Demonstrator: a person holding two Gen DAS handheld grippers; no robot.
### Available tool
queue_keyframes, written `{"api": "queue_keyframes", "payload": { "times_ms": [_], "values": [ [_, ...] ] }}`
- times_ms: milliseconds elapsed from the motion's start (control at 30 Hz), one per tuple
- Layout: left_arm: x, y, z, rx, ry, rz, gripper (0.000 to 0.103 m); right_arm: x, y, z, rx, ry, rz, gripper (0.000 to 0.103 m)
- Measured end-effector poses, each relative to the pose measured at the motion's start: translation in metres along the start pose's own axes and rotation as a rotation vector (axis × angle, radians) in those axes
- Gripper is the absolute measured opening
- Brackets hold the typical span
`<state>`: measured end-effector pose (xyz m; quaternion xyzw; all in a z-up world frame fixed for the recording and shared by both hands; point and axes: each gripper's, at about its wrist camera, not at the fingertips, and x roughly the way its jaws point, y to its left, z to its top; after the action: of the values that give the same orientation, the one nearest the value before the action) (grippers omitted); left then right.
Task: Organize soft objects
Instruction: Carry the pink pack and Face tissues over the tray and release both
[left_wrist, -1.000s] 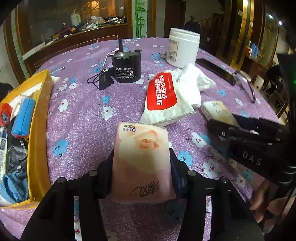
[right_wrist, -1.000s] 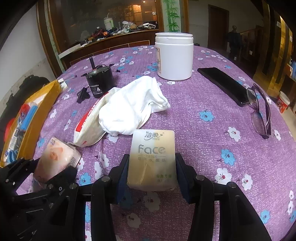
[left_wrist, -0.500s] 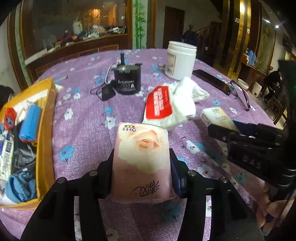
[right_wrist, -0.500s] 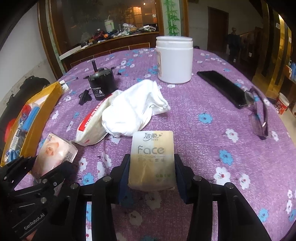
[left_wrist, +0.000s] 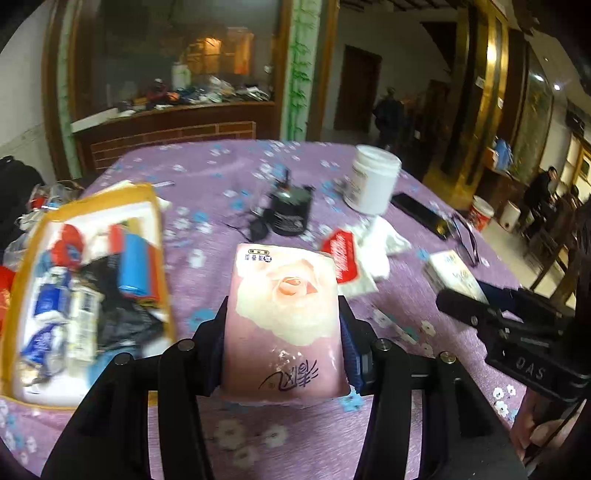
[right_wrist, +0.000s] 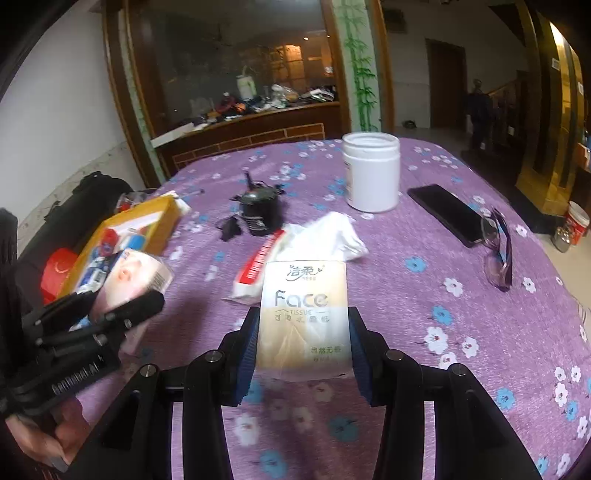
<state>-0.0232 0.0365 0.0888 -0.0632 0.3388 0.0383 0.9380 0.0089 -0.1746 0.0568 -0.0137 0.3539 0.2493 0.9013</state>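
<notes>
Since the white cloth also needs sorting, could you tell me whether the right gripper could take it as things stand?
Probably not yet: the right gripper is shut on the Face tissue pack, so it is occupied. The white cloth lies uncovered just ahead.

We saw glossy plastic wrap on the pink tissue pack (left_wrist: 284, 325) | the same sheen on the Face tissue pack (right_wrist: 303, 317) | matt woven cloth on the tablecloth (right_wrist: 424, 280) | smooth white plastic jar (right_wrist: 371, 171) | soft cloth rag (right_wrist: 325, 236) | matt black gripper fingers (right_wrist: 402, 373).
</notes>
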Motion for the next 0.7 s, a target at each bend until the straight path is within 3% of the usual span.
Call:
{"api": "queue_keyframes", "payload": {
  "times_ms": [233,700],
  "values": [
    [-0.019,0.031,0.003,-0.032,-0.043,0.074,0.049,-0.012,0.029,0.004,-0.049,-0.016,0.082,0.046],
    [-0.030,0.125,-0.011,-0.197,-0.053,0.208,0.049,0.003,0.074,0.004,-0.111,0.053,0.184,0.046]
  ]
}}
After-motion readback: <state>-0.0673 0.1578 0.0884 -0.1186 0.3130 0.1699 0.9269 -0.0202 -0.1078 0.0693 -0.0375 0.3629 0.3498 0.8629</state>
